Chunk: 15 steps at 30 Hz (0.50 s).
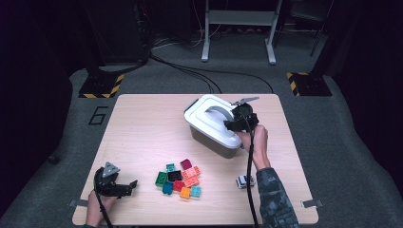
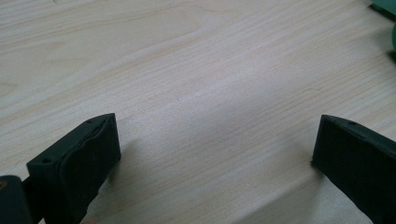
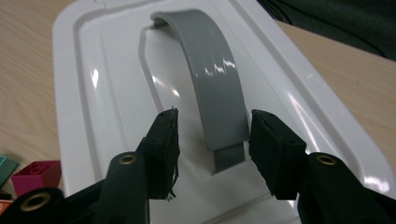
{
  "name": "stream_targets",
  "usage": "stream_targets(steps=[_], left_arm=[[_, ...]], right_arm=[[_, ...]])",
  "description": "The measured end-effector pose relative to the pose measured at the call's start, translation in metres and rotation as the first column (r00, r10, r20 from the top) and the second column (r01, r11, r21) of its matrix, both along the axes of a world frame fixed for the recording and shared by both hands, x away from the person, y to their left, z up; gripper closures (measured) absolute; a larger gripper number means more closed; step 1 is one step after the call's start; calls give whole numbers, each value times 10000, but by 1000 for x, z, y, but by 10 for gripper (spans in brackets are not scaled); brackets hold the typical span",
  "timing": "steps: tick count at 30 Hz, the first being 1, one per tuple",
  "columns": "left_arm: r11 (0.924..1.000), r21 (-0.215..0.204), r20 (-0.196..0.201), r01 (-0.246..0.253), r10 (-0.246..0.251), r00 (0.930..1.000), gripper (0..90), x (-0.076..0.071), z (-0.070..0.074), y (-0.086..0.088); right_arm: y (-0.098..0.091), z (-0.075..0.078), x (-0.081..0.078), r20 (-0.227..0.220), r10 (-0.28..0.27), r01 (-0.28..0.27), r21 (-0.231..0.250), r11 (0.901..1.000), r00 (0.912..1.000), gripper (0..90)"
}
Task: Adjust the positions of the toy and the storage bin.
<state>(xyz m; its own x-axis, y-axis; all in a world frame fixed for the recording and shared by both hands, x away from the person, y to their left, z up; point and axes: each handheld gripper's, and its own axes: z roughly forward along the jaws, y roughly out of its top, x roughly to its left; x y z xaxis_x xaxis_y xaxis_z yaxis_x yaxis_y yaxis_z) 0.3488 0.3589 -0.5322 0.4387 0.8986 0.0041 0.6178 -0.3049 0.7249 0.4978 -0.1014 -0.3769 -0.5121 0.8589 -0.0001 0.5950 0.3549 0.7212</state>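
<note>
As seen from the person's edge of the worktop outward:
Worktop point(image 1: 142, 123): light wood grain, rectangular, bare over most of its left half.
Left gripper point(image 1: 124, 188): rests at the near left corner; its fingers stand wide apart over bare wood with nothing between them.
Bricks point(image 1: 179, 178): one loose cluster near the front edge, about eleven pieces in green, teal, black, red, orange and magenta.
Small white object point(image 1: 244, 181): one, near the right forearm; too small to identify.
Box point(image 1: 214, 126): one, white lid on a grey body, right of centre, set at an angle.
Handle point(image 3: 219, 102): one grey arched strap along the middle of the lid.
Right gripper point(image 3: 215, 149): fingers partly open, one on each side of the near end of the handle, not pressing on it.
Floor: grey carpet, two hazard-striped stand bases, black cables, a white frame at the back; the room is dark.
View difference: the right gripper view resolves the gaps beside the handle; the high view gives the brick count.
</note>
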Motion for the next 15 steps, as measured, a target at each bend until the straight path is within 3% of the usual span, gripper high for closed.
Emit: stream_targets(steps=[3,7,11,12,15], left_arm=[[10000,3,3,2,-2,10000,7,0,0,0],[10000,-2,1,-2,2,10000,7,0,0,0],[10000,5,1,5,-5,10000,7,0,0,0],[10000,-3,-4,9,-9,10000,8,0,0,0],[10000,-26,-23,23,-23,10000,10,0,0,0]], right_arm=[[6,7,10,376,749,-745,-107,9972,9965,483],[19,13,28,374,1414,-1392,-553,9887,9893,498],[26,14,39,276,1534,-1514,-628,9865,9878,559],[27,14,41,323,1508,-1474,-904,9849,9880,611],[30,14,38,267,1187,-1150,-1110,9871,9926,629]])
